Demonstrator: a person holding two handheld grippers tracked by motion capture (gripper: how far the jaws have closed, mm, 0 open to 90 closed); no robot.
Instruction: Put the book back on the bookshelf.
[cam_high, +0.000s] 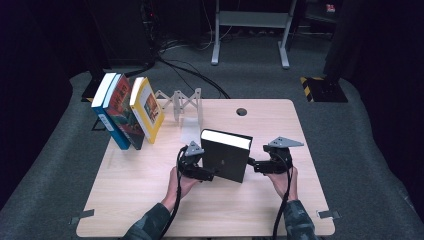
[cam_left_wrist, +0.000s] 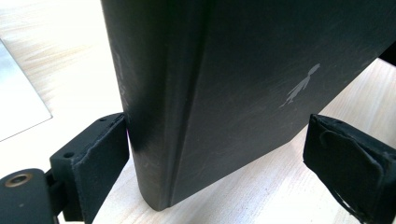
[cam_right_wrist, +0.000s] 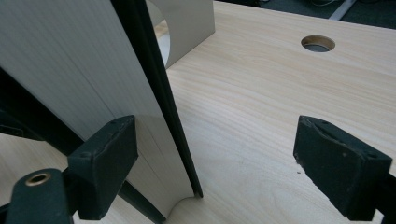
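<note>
A black hardcover book (cam_high: 226, 156) stands upright on the middle of the table, with its pale page edge on top. My left gripper (cam_high: 209, 175) sits at the book's lower left corner. In the left gripper view the spine (cam_left_wrist: 154, 116) lies between the jaws of the left gripper (cam_left_wrist: 217, 149). One pad (cam_left_wrist: 100, 154) rests against the spine and the other (cam_left_wrist: 350, 163) stands apart, so this gripper is open. My right gripper (cam_high: 252, 164) is at the book's right edge, open. In the right gripper view the page edge (cam_right_wrist: 70, 70) stands by one pad of the right gripper (cam_right_wrist: 215, 154), and the other pad is far off.
Three books (cam_high: 127, 112) lean together at the table's back left. Beside them stands a grey folding rack (cam_high: 182, 102) on a pale plate (cam_high: 190, 131). A round hole (cam_high: 242, 111) is cut in the wooden table (cam_high: 140, 200) near its far edge.
</note>
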